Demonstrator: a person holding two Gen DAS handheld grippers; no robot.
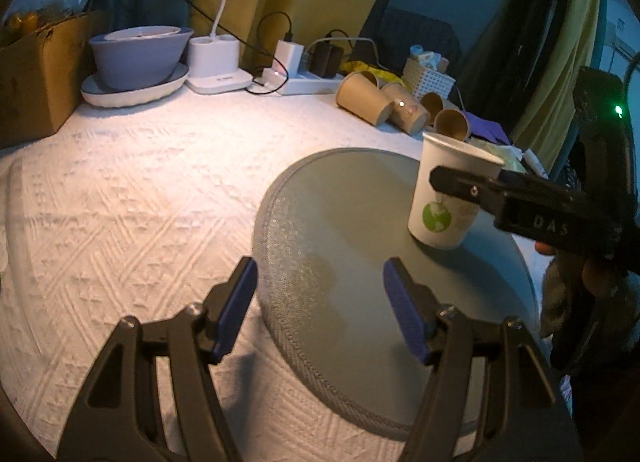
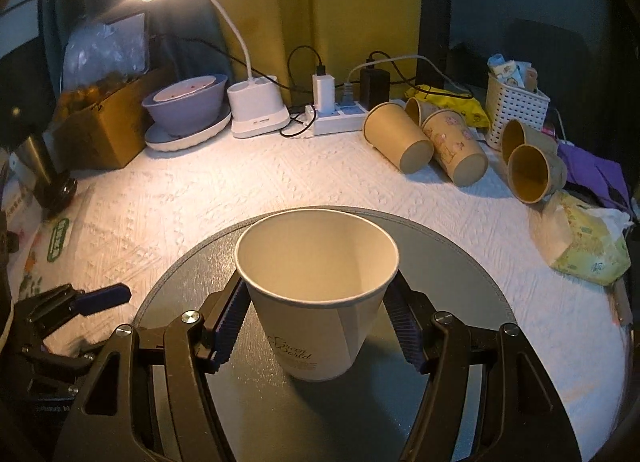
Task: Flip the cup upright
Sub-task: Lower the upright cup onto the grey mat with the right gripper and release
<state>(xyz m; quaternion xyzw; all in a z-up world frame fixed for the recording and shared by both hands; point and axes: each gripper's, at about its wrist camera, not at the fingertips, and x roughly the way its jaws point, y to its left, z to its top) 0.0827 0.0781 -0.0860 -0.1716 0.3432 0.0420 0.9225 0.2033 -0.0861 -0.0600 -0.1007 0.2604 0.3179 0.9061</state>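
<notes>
the cup (image 2: 316,294) stands mouth-up on the round mat (image 2: 460,262) on the table, so the flip looks done. the right hand-held gripper (image 2: 316,326) brackets it, whether gripping i cannot tell. the left hand-held gripper (image 1: 320,306) waits open and empty beside.

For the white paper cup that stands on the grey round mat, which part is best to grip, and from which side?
Grip the white paper cup on its side wall just under the rim, coming level from the near side, one finger on each flank. It stands upright with its mouth up, and the wall tapers downward, so a high hold likely slips less. The right tool already brackets it there.
</notes>
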